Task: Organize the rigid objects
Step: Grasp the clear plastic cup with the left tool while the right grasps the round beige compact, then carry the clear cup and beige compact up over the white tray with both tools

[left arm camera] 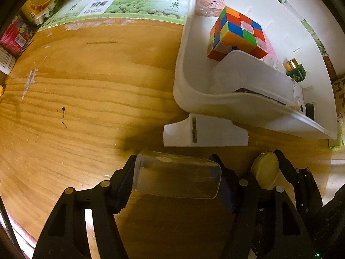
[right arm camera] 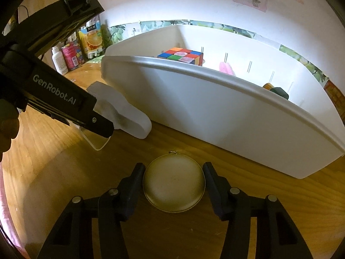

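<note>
In the left wrist view my left gripper (left arm camera: 176,181) is shut on a clear plastic cup (left arm camera: 176,177) that lies sideways just above the wooden table, a pad against each end. My right gripper (right arm camera: 173,185) has its pads against both sides of a flat round gold case (right arm camera: 173,185) resting on the table; that gold case (left arm camera: 265,170) also shows just right of the cup. Behind both stands a white bin (right arm camera: 215,99) holding a colourful puzzle cube (right arm camera: 181,56) and a green bottle with a gold cap (left arm camera: 295,70).
A loose white plastic divider piece (left arm camera: 204,132) lies on the table against the bin's front wall. A juice carton (right arm camera: 92,41), a red box (left arm camera: 15,34) and a white bottle (right arm camera: 59,62) line the back left. A hand (right arm camera: 6,133) grips the left tool.
</note>
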`<action>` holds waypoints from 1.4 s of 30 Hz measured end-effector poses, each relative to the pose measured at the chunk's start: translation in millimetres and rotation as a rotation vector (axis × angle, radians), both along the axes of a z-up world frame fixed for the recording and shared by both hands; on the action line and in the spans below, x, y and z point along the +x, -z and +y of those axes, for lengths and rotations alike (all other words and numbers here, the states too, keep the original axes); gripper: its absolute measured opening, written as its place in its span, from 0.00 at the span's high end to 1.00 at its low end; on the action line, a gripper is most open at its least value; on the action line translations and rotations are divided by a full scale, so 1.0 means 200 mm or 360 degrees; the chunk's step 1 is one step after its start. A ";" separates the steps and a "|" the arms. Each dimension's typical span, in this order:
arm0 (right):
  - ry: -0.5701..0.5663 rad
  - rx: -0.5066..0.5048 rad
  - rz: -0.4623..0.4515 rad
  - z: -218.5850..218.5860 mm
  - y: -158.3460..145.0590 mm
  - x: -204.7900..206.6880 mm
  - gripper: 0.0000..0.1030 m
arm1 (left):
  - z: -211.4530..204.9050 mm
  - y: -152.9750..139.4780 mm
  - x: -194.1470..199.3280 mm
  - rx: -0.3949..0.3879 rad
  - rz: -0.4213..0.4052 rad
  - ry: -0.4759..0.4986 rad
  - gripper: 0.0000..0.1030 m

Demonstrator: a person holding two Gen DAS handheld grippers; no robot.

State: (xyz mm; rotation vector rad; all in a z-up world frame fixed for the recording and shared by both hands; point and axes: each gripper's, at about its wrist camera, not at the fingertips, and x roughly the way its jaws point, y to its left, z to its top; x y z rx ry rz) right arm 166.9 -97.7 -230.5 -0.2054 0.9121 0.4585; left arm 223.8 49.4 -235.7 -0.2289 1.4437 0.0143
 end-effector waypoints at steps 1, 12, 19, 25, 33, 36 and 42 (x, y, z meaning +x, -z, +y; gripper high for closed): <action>-0.0002 0.0002 -0.0003 0.00 0.00 0.00 0.46 | 0.00 0.00 0.00 0.0001 0.0003 0.0001 0.33; -0.0042 0.0045 -0.0052 0.01 -0.10 -0.09 0.46 | 0.06 -0.06 -0.11 -0.0010 0.0003 -0.0023 0.35; -0.0089 0.0082 -0.0110 0.00 -0.20 -0.15 0.46 | 0.08 -0.16 -0.18 0.0017 -0.0024 -0.0033 0.35; -0.0136 0.0098 -0.0171 -0.03 -0.31 -0.18 0.46 | 0.11 -0.31 -0.21 0.0026 -0.0080 -0.0062 0.35; -0.0185 0.0111 -0.0309 -0.11 -0.49 -0.18 0.46 | 0.04 -0.57 -0.27 0.0052 -0.0259 -0.0074 0.35; -0.0191 0.0118 -0.0356 -0.14 -0.55 -0.16 0.46 | 0.01 -0.64 -0.26 0.0064 -0.0324 -0.0065 0.35; -0.0196 0.0140 -0.0416 -0.21 -0.63 -0.13 0.46 | -0.07 -0.77 -0.21 0.0093 -0.0451 -0.0045 0.35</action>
